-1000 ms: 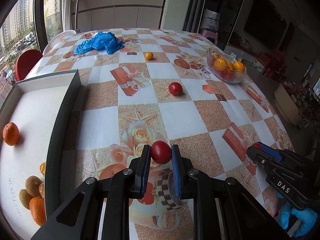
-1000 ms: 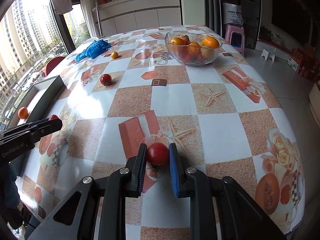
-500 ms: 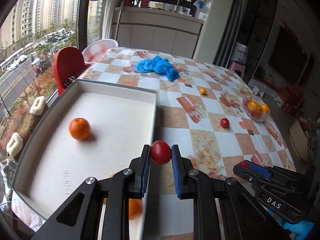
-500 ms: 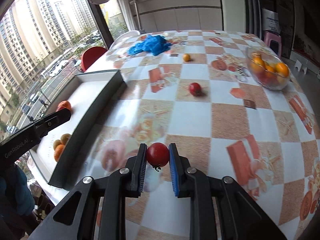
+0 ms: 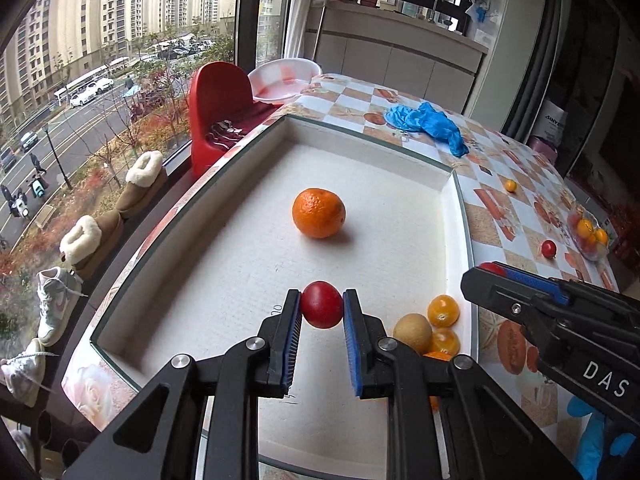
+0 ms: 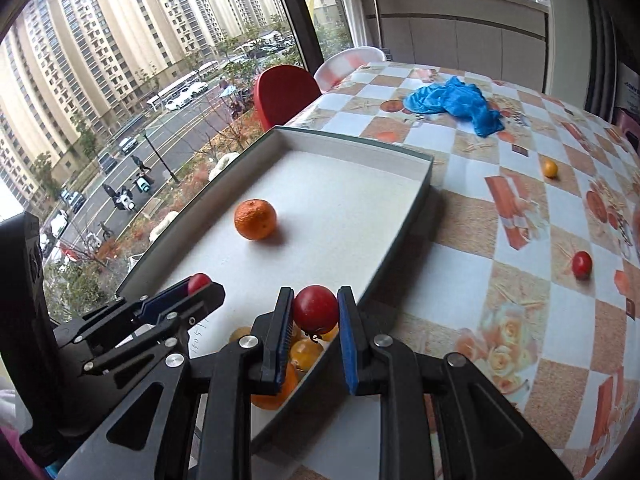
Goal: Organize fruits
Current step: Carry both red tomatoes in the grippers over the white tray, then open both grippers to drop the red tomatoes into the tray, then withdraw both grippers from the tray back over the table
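Two handheld grippers work above a white tray [image 5: 168, 240] that sits at the left edge of a table [image 6: 460, 280] covered in an orange-and-white checked cloth, beside a large window. Starting at the left, the left gripper [image 5: 322, 312] hangs over the tray's white floor, its blue-padded fingers clenched on a red tomato [image 5: 322, 309]. Beyond it, near the middle of the tray, a single mandarin [image 5: 318, 213] lies alone. To the right, in the tray's near right corner, a small heap of fruit rests against the wall — a brownish kiwi [image 5: 413, 332] with yellow-orange kumquats [image 5: 443, 311] touching it. Further right, the right gripper [image 6: 316, 312] hovers over the tray's right rim, directly above that heap, its fingers likewise closed around a second red tomato [image 6: 315, 307] with a small stem hanging below. On the table to the right of the tray, well apart from it, another red tomato [image 6: 581, 264] lies loose, and farther back a small yellow fruit [image 6: 550, 168]. A crumpled blue glove [image 6: 456, 102] lies near the table's far end. At the far right edge, seen only from the left wrist, a glass bowl [image 5: 588, 236] holds orange and red fruit.
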Available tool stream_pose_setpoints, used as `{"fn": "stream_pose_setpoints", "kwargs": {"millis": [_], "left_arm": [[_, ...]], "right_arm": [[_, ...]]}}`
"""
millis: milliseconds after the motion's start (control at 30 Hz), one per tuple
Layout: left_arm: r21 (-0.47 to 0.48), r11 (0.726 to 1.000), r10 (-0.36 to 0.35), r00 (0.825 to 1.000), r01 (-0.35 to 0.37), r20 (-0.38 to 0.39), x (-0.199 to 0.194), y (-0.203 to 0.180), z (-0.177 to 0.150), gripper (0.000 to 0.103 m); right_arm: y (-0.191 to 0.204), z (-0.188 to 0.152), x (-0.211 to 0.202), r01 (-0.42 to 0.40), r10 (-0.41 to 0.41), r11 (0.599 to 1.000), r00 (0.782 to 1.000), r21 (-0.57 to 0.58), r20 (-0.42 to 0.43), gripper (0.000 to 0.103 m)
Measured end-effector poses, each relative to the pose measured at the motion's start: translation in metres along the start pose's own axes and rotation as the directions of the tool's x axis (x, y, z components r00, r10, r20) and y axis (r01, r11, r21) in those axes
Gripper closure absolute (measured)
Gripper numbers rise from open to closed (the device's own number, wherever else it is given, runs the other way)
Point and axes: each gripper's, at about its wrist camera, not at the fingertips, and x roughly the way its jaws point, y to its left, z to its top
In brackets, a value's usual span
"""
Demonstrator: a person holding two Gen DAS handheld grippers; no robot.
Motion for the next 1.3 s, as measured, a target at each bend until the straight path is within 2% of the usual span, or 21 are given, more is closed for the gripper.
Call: {"fn": "stream_pose_setpoints", "kwargs": {"millis": [200, 267, 300, 333, 367, 400, 467, 533, 667, 833, 967, 1133, 1200, 1300], "left_arm": [[0.006, 1.0, 0.027, 1.0, -0.027, -0.017, 0.006, 0.002, -0.003, 0.081], [0.02, 0.999, 0.037, 0.999, -0.037, -0.023, 0.007, 0.001, -0.005, 0.08], [0.025, 0.999, 0.041, 0.999, -0.04, -0.027, 0.008, 0.0, -0.005, 0.08], [0.029, 0.999, 0.039, 0.999, -0.038, -0.032, 0.009, 0.0, -0.006, 0.08], [0.034, 0.999, 0.039, 0.998, -0.038, -0.038, 0.01, -0.001, -0.006, 0.074], [0.038, 0.998, 0.042, 0.998, -0.041, -0.042, 0.011, -0.001, -0.006, 0.043], [0.023, 0.996, 0.088, 0.996, -0.088, -0.001, 0.006, 0.0, -0.007, 0.006], [0.012, 0.996, 0.084, 0.996, -0.084, 0.041, -0.002, 0.0, -0.006, 0.005], [0.042, 0.998, 0.055, 0.998, -0.055, 0.017, -0.006, -0.009, 0.0, 0.005], [0.114, 0.993, -0.027, 0.999, 0.025, 0.019, -0.021, -0.043, 0.011, 0.005], [0.224, 0.969, -0.101, 0.995, 0.1, -0.004, -0.033, -0.091, 0.022, 0.005], [0.297, 0.929, -0.206, 0.975, 0.222, -0.084, -0.034, -0.151, 0.037, 0.005], [0.303, 0.922, -0.218, 0.97, 0.24, -0.107, -0.031, -0.172, 0.045, 0.005], [0.314, 0.92, -0.198, 0.969, 0.235, -0.146, -0.022, -0.204, 0.054, 0.005]], "right_arm": [[0.012, 0.002, 0.016, -0.018, 0.017, 0.999, 0.999, -0.028, -0.051, 0.077], [0.012, 0.001, 0.016, -0.019, 0.017, 0.999, 0.999, -0.036, -0.046, 0.062], [0.012, 0.0, 0.013, -0.013, 0.011, 0.999, 0.999, -0.04, -0.037, 0.038], [0.011, 0.001, 0.01, -0.005, 0.004, 0.999, 1.0, -0.041, -0.022, 0.02], [0.01, 0.001, 0.005, 0.001, -0.001, 0.999, 1.0, -0.04, 0.002, 0.019], [0.009, 0.001, 0.0, 0.004, -0.004, 0.999, 1.0, -0.04, 0.019, 0.019], [0.004, 0.002, -0.007, 0.017, -0.016, 0.999, 0.999, -0.036, 0.033, 0.018], [-0.004, 0.001, -0.017, 0.051, -0.05, 0.998, 0.997, -0.033, 0.056, 0.013], [-0.037, -0.004, -0.037, 0.148, -0.147, 0.989, 0.985, -0.002, 0.089, 0.01], [-0.109, -0.023, -0.065, 0.255, -0.267, 0.955, 0.962, 0.149, 0.063, 0.01], [-0.175, -0.046, -0.083, 0.377, -0.392, 0.881, 0.92, 0.286, -0.004, 0.01], [-0.24, -0.077, -0.101, 0.492, -0.499, 0.774, 0.862, 0.4, -0.094, 0.01], [-0.257, -0.086, -0.107, 0.52, -0.526, 0.744, 0.843, 0.42, -0.11, 0.01], [-0.274, -0.093, -0.113, 0.546, -0.557, 0.712, 0.822, 0.442, -0.119, 0.01]]}}
